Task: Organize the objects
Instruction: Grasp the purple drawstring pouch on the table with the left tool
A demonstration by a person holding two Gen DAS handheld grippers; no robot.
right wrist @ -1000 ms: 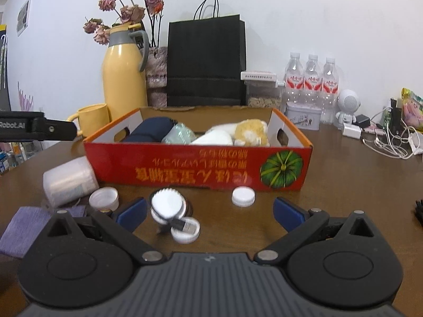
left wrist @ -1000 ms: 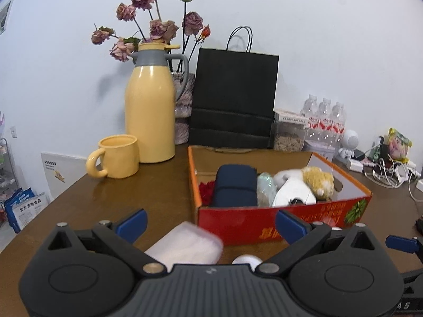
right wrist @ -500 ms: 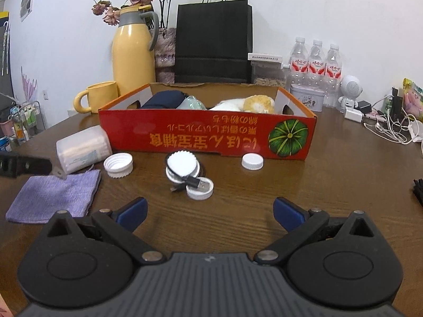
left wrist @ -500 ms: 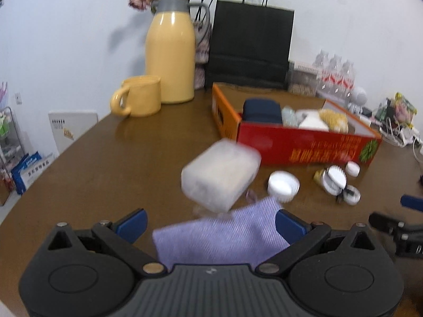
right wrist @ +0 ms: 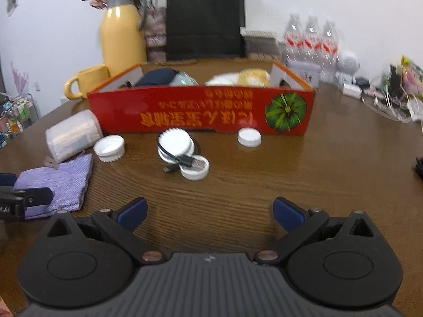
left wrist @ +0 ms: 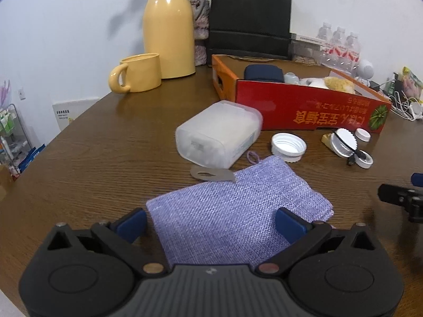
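Left hand-held gripper point(left wrist: 210, 223) hovering agape over purple cloth point(left wrist: 232, 211); clear plastic box point(left wrist: 219, 133) lying at 12 o'clock on tabletop point(left wrist: 105, 158). Right hand-held gripper point(right wrist: 210, 211) hovering agape, empty.

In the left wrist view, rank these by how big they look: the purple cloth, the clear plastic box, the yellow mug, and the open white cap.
1. purple cloth, though it lies nearest the camera
2. clear plastic box
3. yellow mug, farther back, so likely understated
4. open white cap

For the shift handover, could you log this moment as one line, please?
left gripper: open over purple cloth | right gripper: open, empty | clear plastic box: on table beside red box
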